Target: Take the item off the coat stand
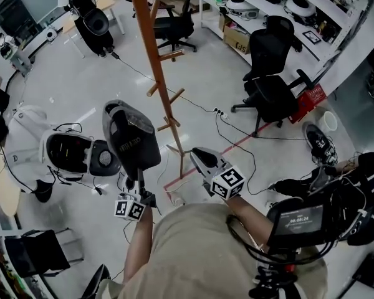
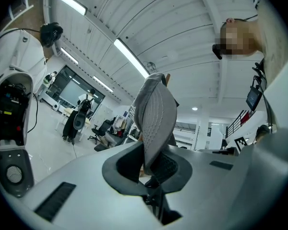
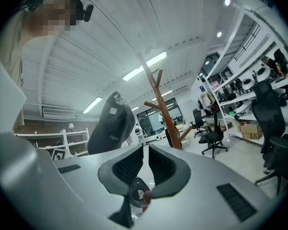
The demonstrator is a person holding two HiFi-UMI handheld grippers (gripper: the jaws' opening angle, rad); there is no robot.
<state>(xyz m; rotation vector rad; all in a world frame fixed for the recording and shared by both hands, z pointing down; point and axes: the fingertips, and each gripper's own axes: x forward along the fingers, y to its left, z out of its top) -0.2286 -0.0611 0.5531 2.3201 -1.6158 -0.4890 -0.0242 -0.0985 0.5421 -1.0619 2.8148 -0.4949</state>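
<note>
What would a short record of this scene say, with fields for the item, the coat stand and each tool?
item: dark cap
item's place: off the stand, held up beside it
left tool: shut on the cap, apparently by its brim
right tool: jaws close together, nothing between them
coat stand: wooden, upright, nothing on the pegs in view
task state: cap already off the stand
</note>
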